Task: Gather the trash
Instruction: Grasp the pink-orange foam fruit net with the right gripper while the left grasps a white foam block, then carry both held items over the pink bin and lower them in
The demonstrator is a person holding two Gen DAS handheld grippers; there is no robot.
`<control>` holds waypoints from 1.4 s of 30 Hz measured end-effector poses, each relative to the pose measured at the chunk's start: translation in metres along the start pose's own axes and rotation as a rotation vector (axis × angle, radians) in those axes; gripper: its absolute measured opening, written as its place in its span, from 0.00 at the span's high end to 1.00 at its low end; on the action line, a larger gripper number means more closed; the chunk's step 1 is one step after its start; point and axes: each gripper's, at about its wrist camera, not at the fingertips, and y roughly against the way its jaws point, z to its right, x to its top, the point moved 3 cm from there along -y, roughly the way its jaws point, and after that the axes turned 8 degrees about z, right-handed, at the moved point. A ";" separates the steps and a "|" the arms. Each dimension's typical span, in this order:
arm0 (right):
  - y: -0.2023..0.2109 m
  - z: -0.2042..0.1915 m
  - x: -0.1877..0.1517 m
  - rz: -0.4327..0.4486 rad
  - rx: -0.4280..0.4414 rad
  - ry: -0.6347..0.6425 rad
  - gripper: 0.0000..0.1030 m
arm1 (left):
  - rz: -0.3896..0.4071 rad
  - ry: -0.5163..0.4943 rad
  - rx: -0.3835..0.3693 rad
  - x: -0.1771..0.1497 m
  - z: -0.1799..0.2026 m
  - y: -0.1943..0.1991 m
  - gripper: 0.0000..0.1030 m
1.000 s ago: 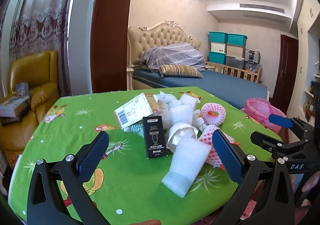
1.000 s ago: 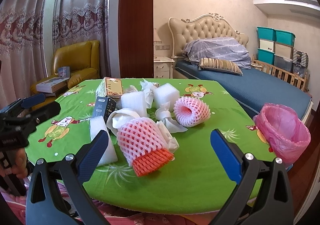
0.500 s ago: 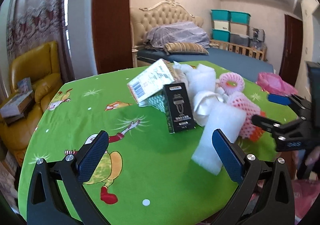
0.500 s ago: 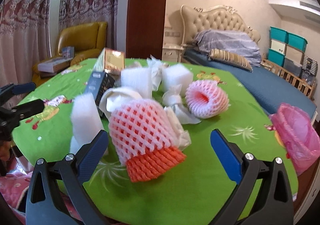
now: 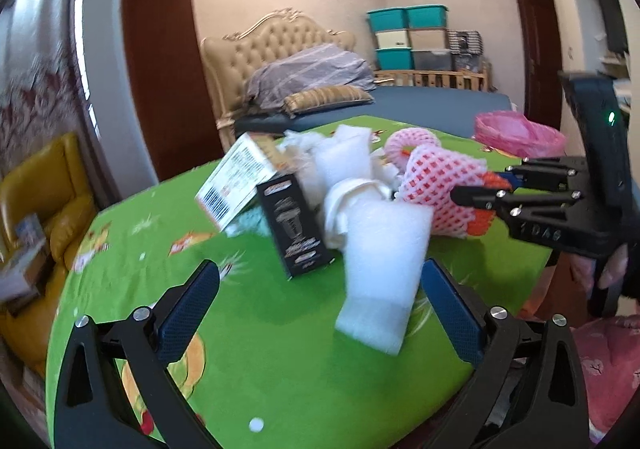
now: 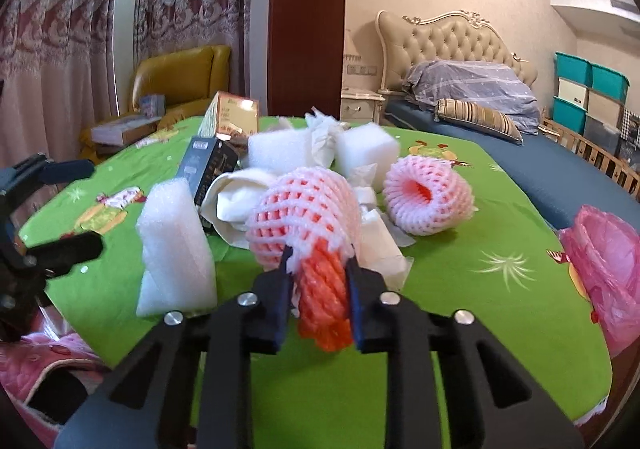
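On the green worktop [image 6: 460, 349], the left gripper [image 5: 320, 313] hovers with jaws wide apart just left of a white foam block [image 6: 176, 245]. Right of that block, the right gripper [image 6: 318, 281] has clamped its jaws on the orange end of a pink foam net sleeve [image 6: 308, 217]. Farther right hangs a pink trash bag [image 6: 604, 269].

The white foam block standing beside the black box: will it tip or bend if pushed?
The white foam block stands tall on a narrow end, so it probably tips easily. It looks like airy packing foam, likely very light and soft, denting under a grip.
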 end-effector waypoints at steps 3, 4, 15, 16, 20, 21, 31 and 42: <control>0.011 0.006 0.002 0.023 -0.011 -0.011 0.79 | 0.002 -0.037 -0.017 0.003 0.011 -0.011 0.15; 0.015 0.008 0.002 0.030 -0.014 -0.020 0.79 | -0.003 -0.043 -0.022 0.003 0.014 -0.015 0.19; 0.032 0.026 -0.003 0.043 -0.044 -0.052 0.79 | -0.058 -0.043 -0.136 -0.001 0.037 -0.053 0.48; 0.033 0.027 -0.003 0.043 -0.045 -0.054 0.79 | -0.055 -0.043 -0.141 -0.001 0.037 -0.052 0.49; 0.036 0.028 -0.004 0.051 -0.052 -0.066 0.79 | -0.028 -0.056 -0.137 0.004 0.039 -0.048 0.49; 0.036 0.029 -0.003 0.053 -0.052 -0.069 0.79 | -0.021 -0.061 -0.135 0.005 0.040 -0.045 0.49; 0.040 0.042 -0.002 0.064 -0.088 -0.081 0.79 | -0.006 -0.034 -0.132 0.018 0.041 -0.051 0.49; 0.057 0.058 0.002 0.107 -0.123 -0.094 0.79 | 0.024 -0.010 -0.161 0.043 0.057 -0.064 0.48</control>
